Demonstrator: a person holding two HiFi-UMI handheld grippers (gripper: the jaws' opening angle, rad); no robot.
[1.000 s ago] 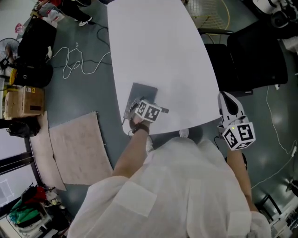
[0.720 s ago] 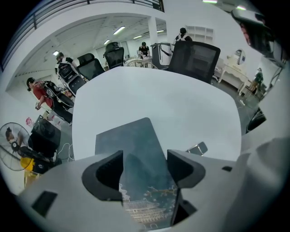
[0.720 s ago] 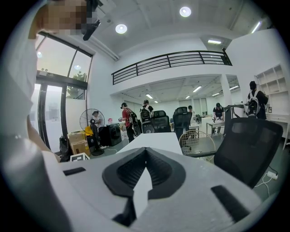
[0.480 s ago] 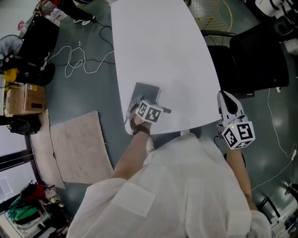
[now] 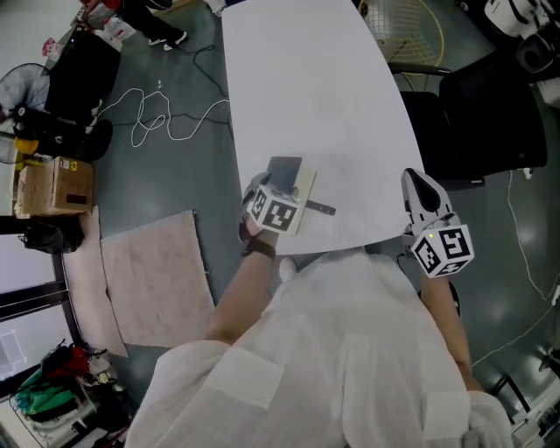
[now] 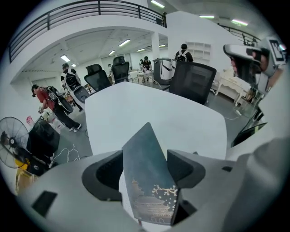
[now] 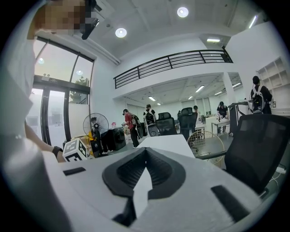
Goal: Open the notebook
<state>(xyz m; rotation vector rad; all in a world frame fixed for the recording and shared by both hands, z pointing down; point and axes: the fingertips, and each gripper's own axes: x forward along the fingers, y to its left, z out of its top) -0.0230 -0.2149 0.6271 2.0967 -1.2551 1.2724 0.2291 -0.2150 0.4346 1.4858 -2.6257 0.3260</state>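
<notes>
Head view shows the white desk with the notebook near its close edge, its dark cover, seemingly thin, light and floppy, best taken at the free edge, standing between the left hand-held gripper's spread jaws, while the right hand-held gripper is pressed together.

Long white table on a grey floor. Left of the table: a loose white cable, a cardboard box, a standing fan, and a pale pink mat beside its near end. Right of the table: black office chairs, with a round wire basket near its far right corner. Beyond the table's far end: more chairs, people standing, a railed mezzanine on white walls. Overhead, round ceiling lights. Tall windows behind the fan, left of the table.
</notes>
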